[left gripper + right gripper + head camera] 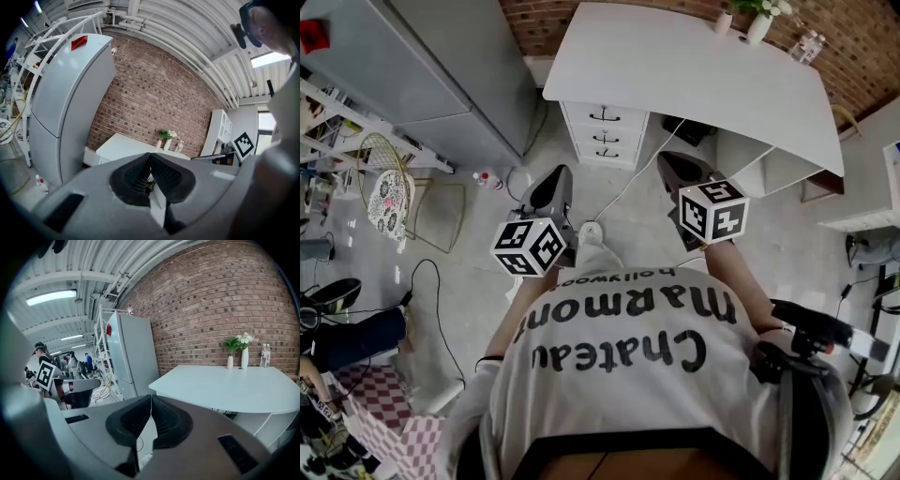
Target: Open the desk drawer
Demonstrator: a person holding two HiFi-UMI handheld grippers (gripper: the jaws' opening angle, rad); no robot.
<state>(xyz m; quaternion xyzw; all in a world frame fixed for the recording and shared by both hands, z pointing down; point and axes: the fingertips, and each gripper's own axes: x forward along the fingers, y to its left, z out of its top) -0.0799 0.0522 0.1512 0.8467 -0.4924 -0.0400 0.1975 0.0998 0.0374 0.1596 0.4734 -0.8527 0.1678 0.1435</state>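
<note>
In the head view, a person in a white printed shirt (628, 375) stands on the floor facing a white table (694, 75), well apart from it. The left gripper (551, 183) and right gripper (675, 167) are held side by side in front of the body, both pointing toward the table. Under the table's left end sits a stack of three drawers (605, 136) with dark handles, all pushed in flush. Neither gripper touches them. A grey fridge (450, 66) stands left of the table, and a white cable (628, 183) trails across the floor between the grippers. Vases (757, 26) and a bottle (806, 45) stand at the table's far edge against the brick wall (853, 47).

In the left gripper view, the left gripper (150, 157) has its jaws pressed together at the tips with nothing between them. Beyond it are the fridge (70, 103), the brick wall (154, 93) and the table (124, 146) with a vase of flowers (167, 141).

In the right gripper view, the right gripper (151, 399) is likewise closed and empty. The table (234, 390) lies ahead to the right, carrying the flowers (244, 352) and bottle (266, 355); the fridge (133, 352) stands to the left.
</note>
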